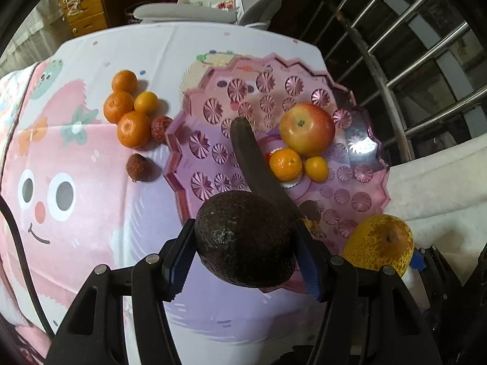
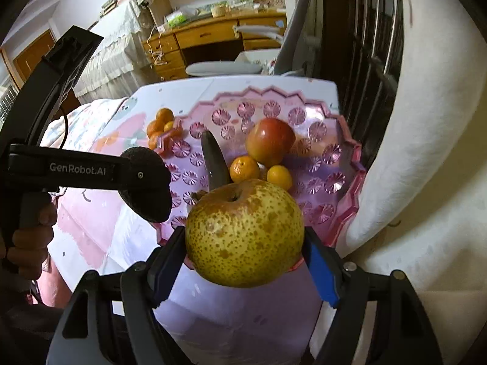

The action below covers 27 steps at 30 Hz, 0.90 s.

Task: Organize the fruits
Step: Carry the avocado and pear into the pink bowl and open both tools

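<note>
My left gripper [image 1: 243, 252] is shut on a dark avocado [image 1: 245, 238], held above the near edge of the pink tray [image 1: 369, 140]. My right gripper [image 2: 243, 252] is shut on a speckled yellow pear [image 2: 245, 234], also over the tray's [image 2: 350, 152] near edge; the pear shows at the right in the left wrist view [image 1: 380, 240]. In the tray lie an apple [image 1: 306, 129], a mandarin [image 1: 285, 164], a small yellow fruit [image 1: 316, 168] and a dark cucumber [image 1: 249, 155]. The left gripper [image 2: 164, 179] and avocado [image 2: 146, 210] appear in the right wrist view.
On the cartoon tablecloth [image 1: 76, 182] left of the tray lie three mandarins [image 1: 134, 128], a small yellow fruit [image 1: 146, 102] and two red lychees [image 1: 138, 167]. A metal railing [image 1: 411, 45] stands right of the table. A white cushion [image 2: 426, 182] is at the right.
</note>
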Tool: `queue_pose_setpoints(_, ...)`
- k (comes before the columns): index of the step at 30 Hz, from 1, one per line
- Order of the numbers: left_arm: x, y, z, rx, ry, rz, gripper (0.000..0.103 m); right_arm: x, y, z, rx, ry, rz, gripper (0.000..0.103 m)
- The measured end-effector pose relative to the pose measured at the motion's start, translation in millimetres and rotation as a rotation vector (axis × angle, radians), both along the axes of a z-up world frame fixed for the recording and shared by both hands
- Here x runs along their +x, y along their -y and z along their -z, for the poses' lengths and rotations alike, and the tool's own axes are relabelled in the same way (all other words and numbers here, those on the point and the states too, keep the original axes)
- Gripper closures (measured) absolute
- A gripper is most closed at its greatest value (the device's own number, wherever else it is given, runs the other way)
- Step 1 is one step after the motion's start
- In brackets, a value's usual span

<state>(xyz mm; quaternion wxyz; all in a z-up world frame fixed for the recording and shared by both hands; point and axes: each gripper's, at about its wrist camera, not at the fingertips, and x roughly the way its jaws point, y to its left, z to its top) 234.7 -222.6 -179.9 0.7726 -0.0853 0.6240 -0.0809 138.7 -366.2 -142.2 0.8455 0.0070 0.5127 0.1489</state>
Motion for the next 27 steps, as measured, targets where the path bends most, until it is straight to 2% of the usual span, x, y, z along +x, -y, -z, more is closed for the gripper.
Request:
queue_pose_setpoints(5,4,10,10,0.002,-0.032,0.016,0.043,6,7,6,0.005,-0.033,0.007,0.028)
queue_pose_setpoints(10,6,13,-4,-0.001,0.037,0.052,0.040,11,11,11,0.001,-0.062,0.031,0.027)
queue_pose_setpoints(20,-7,-17,-16,-0.044,0.069,0.024,0.034,12,15,17,0.022,-0.114,0.114,0.027)
queue_pose_setpoints(23,-13,-32,-18,-0.052,0.073,0.017,0.034,9,17,14,0.049,-0.105,0.151,0.027)
queue_pose_setpoints(27,-23,-50,-21,-0.054,0.075,0.019,0.033,4,17,-1,0.084,-0.039,0.226,0.022)
